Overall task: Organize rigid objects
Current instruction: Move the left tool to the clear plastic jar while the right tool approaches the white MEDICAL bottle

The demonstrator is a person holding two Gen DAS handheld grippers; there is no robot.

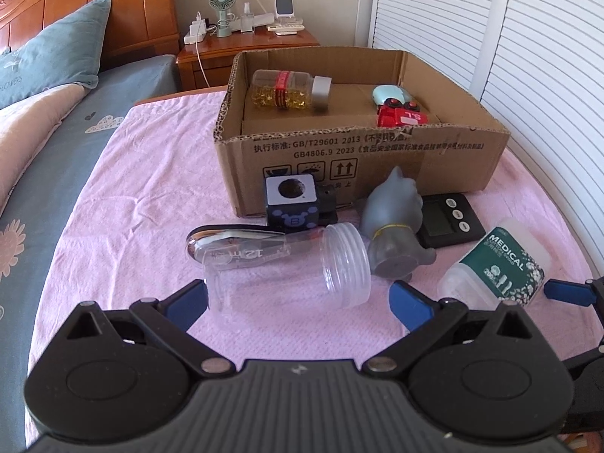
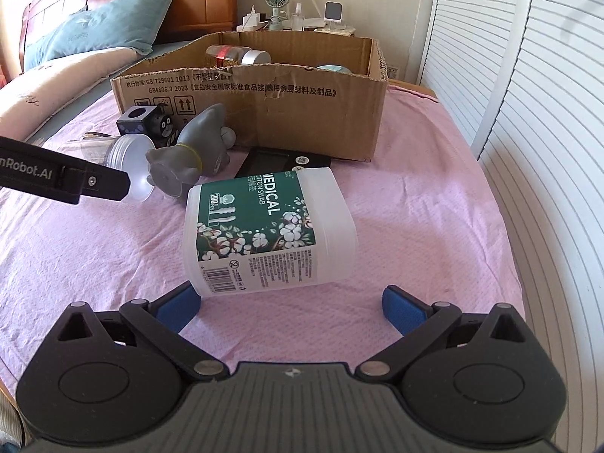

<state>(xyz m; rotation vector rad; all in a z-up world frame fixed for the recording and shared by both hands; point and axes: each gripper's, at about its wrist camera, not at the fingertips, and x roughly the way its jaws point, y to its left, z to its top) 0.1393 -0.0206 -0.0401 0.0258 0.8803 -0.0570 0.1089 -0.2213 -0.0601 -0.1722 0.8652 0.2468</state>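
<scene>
Right wrist view: swab tub (image 2: 264,230) lies just ahead of wide-apart fingers (image 2: 402,307), probably lengthwise across them.

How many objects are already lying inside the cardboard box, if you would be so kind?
3: capsule bottle at the back left, teal mouse and red toy truck at the right of the cardboard box; its near wall may hide more.

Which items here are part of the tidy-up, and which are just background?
Job: cardboard box, clear jar, swab tub, grey figurine, black cube, timer.
Background: pillow, fan, nightstand.
</scene>
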